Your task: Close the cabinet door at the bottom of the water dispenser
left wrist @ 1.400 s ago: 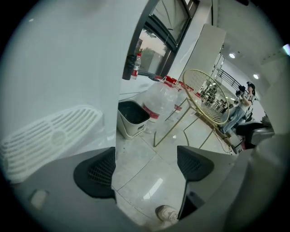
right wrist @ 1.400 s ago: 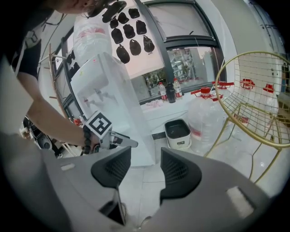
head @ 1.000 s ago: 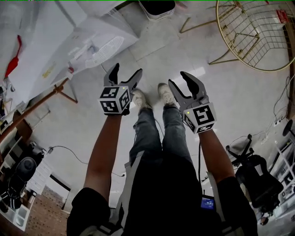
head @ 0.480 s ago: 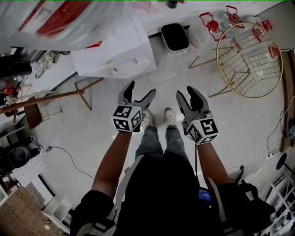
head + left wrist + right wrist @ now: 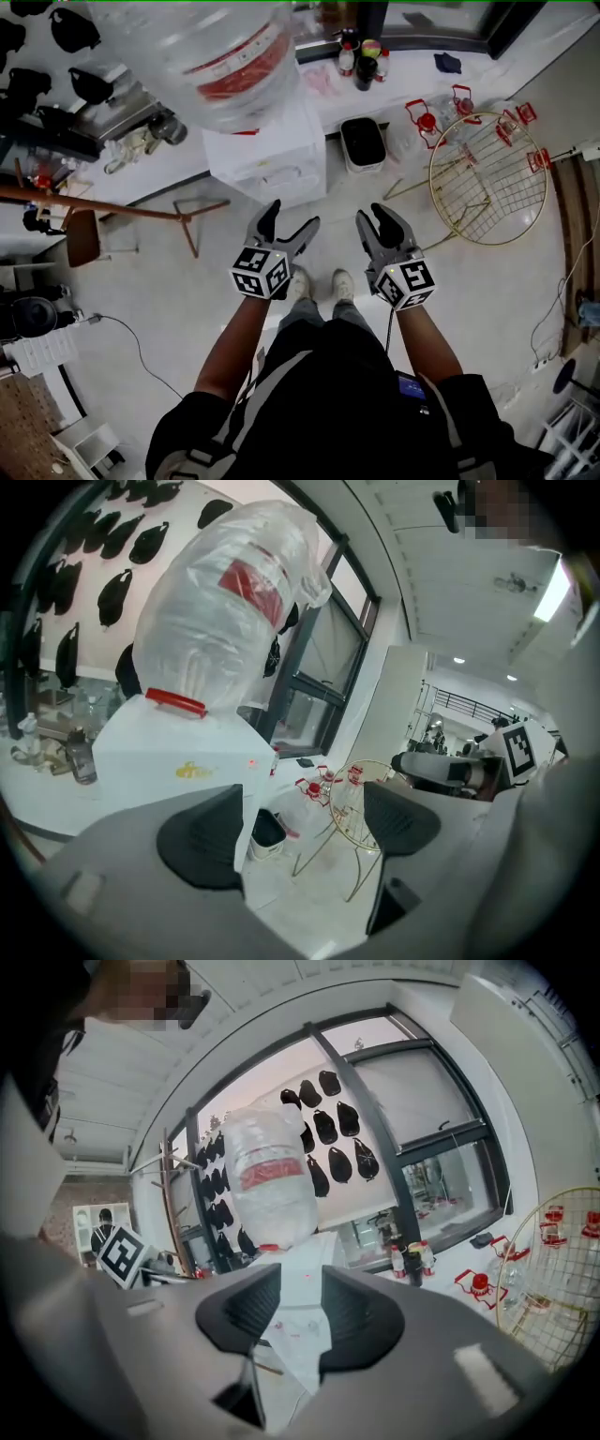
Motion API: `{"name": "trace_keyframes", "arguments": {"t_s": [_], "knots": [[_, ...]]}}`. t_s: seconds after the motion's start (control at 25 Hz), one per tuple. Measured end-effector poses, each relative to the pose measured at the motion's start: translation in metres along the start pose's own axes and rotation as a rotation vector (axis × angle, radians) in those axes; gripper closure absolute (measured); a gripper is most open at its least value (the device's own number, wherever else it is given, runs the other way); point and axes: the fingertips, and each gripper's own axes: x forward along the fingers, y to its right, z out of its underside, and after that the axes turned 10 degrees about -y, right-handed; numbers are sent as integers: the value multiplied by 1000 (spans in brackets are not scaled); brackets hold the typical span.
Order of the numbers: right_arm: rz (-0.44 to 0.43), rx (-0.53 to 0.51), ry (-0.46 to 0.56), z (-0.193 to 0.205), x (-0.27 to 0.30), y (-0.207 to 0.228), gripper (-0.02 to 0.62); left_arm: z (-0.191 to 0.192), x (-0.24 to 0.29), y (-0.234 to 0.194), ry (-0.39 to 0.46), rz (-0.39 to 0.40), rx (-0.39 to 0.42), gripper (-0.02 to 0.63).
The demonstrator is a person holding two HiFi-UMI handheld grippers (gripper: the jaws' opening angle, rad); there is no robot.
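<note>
Both grippers are up in front of us, side by side, apart, aimed at the dispenser. L gripper point(image 5: 289, 217) has its jaws spread wide w/ nothing btw the pads. R gripper point(image 5: 373, 214) has just been closing its jaws: only a narrow slit is left, pads not touching, nothing in it.

White box-shaped water dispenser point(image 5: 272, 155) stands on the pale floor point(image 5: 187, 281) straight ahead of us, past our white shoes point(image 5: 302, 281), its back to the low white ledge point(image 5: 412, 89) under the window. Its bottom cabinet door point(image 5: 286, 187) is on the lower front face, turned towards us. From above we get only a foreshortened strip of that front, and in the R gripper view the jaws cover most of it, so we can't tell if it's ajar or flush. Neither gripper touches the dispenser. On top sits a big clear water bottle point(image 5: 211, 52) w/ a red label, wrapped in thin plastic film.

Just beside the dispenser on our R: a small black bin w/ white rim point(image 5: 363, 142). Further R: a round gold wire chair point(image 5: 487, 178), w/ small red-and-clear items point(image 5: 424, 120) by it. On the ledge behind the bin: a few small bottles point(image 5: 361, 61). On our L: a long brown wooden pole point(image 5: 112, 202) crossing at a slant. Black caps point(image 5: 328, 1138) hang in rows on the window behind.
</note>
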Motion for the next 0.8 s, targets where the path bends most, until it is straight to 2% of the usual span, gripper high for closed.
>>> {"name": "trace_keyframes", "arguments": {"t_s": [0.12, 0.32, 0.44, 0.48, 0.56, 0.68, 0.8], "knots": [[-20, -20, -7, -13, -6, -21, 459, -19, -25, 6, 28, -2, 29, 195], [-54, -89, 13, -43, -7, -44, 459, -59, -45, 23, 82, 20, 67, 235], [-62, -105, 31, -55, -4, -57, 462, -74, -56, 25, 104, 34, 65, 284], [-65, -109, 40, -59, -3, -61, 463, -78, -60, 25, 118, 34, 62, 320], [-74, -118, 54, -67, -4, -67, 469, -86, -69, 24, 151, 26, 65, 341], [-87, -160, 71, -81, -5, -72, 474, -103, -87, 19, 214, -18, 108, 417], [-96, -195, 91, -96, -10, -70, 494, -117, -101, 12, 258, -59, 121, 454]]}}
